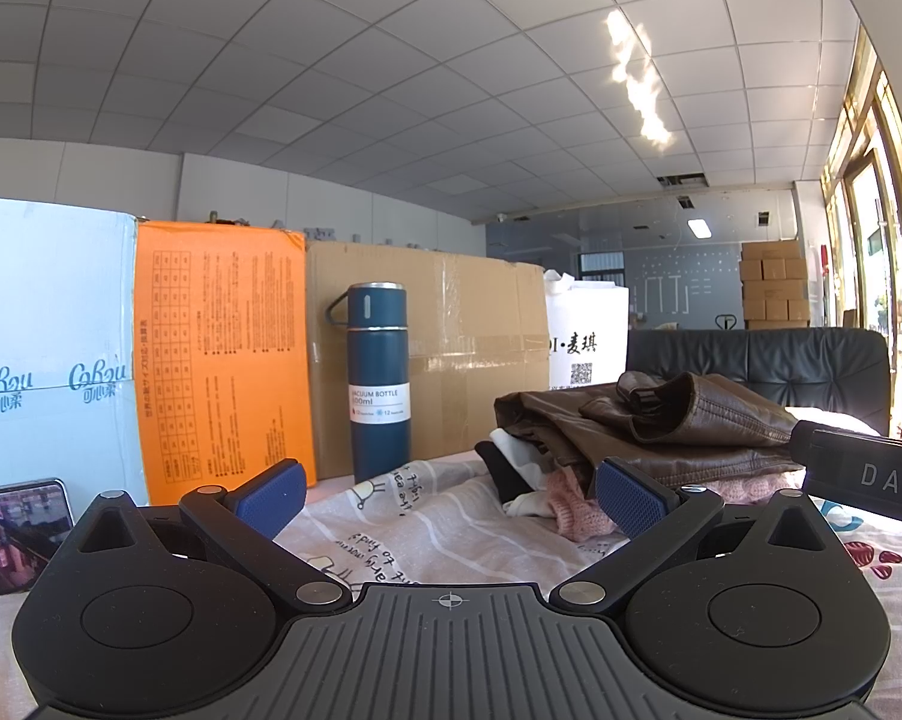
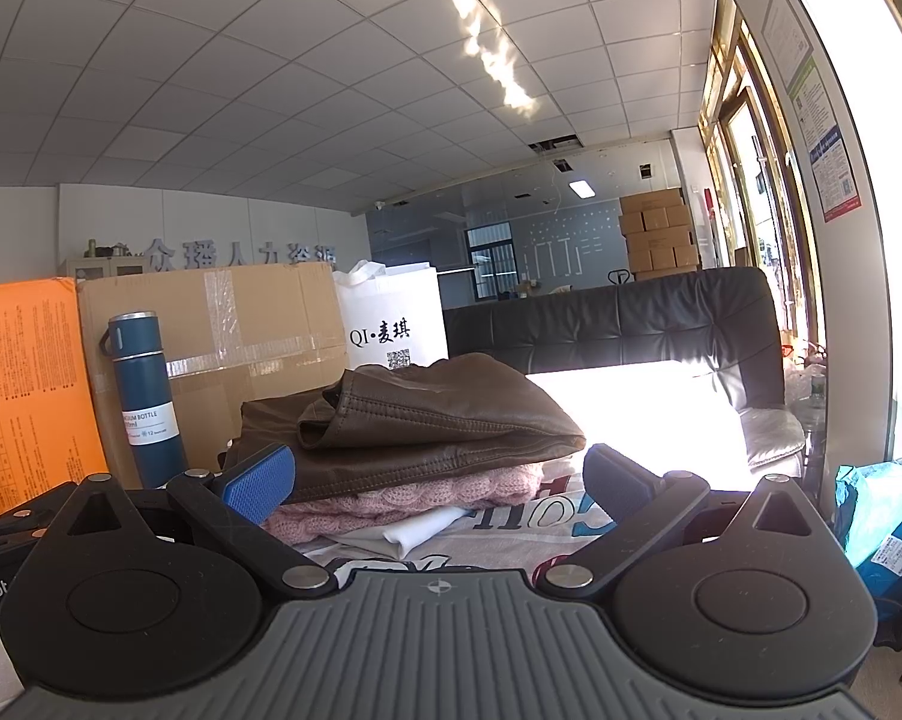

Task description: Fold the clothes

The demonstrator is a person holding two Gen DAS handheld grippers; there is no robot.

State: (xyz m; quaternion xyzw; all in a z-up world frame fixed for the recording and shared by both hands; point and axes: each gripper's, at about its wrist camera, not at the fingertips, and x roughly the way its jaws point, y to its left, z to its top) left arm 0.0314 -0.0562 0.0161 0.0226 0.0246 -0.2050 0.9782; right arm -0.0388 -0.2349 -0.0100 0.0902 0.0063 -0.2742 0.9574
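Note:
A pile of clothes lies on a printed bedsheet [image 1: 390, 516]. On top is a folded brown leather jacket [image 1: 649, 420], which also shows in the right wrist view [image 2: 426, 420]. Under it are a pink knit sweater [image 2: 414, 492] and white fabric [image 2: 402, 531]. My left gripper [image 1: 447, 495] is open and empty, low over the sheet, left of the pile. My right gripper [image 2: 438, 480] is open and empty, just in front of the pile at sweater height. The right gripper's body shows at the right edge of the left wrist view [image 1: 865, 468].
A blue vacuum bottle [image 1: 378, 384] stands left of the pile. Behind it are a white-blue box [image 1: 48, 360], an orange box [image 1: 222, 360], a cardboard box [image 1: 451, 336] and a white bag [image 1: 589, 324]. A black sofa [image 2: 631, 324] stands behind. A phone [image 1: 18, 528] lies at left.

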